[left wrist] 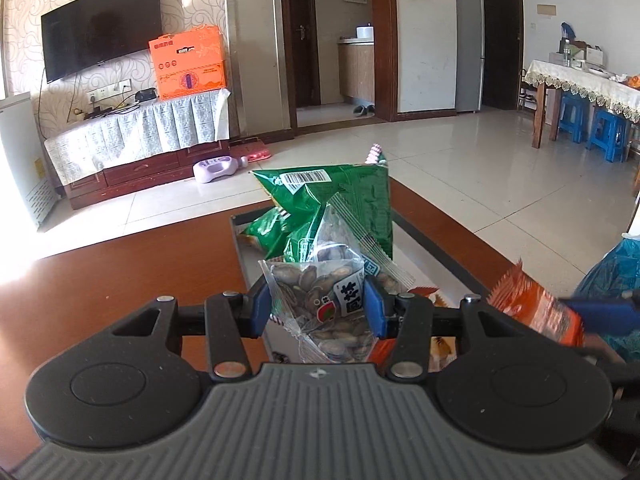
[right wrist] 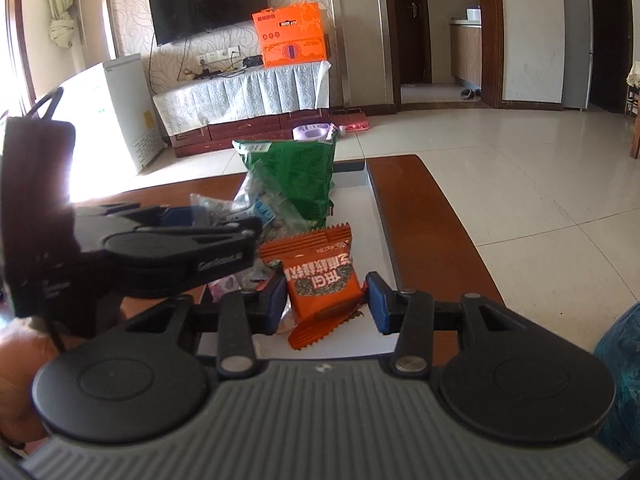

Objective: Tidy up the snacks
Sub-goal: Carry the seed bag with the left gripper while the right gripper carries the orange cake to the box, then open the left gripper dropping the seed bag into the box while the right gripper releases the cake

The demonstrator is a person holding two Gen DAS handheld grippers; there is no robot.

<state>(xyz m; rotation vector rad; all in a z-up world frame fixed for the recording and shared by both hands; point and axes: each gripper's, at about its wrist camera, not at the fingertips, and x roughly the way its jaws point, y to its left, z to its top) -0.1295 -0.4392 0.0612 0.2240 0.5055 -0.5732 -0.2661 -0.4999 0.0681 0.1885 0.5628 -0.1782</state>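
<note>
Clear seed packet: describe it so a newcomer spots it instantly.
On the brown coffee table sits a grey tray holding snacks. The clear seed packet is pinched in the left gripper, before a green bag; it alone is see-through.

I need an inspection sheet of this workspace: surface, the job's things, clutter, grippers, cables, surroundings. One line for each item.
Surface: brown wooden table with a grey tray on it.
Job's things: clear seed packet and orange snack packet, both held over the tray; green bag upright in the tray.
Clutter: blue bag at the right edge.
Grippers: left gripper shut on the seed packet; right gripper around the orange packet, grip not certain.
Cables: wires on the TV cabinet.
Surroundings: television, orange box, blue stools.
</note>
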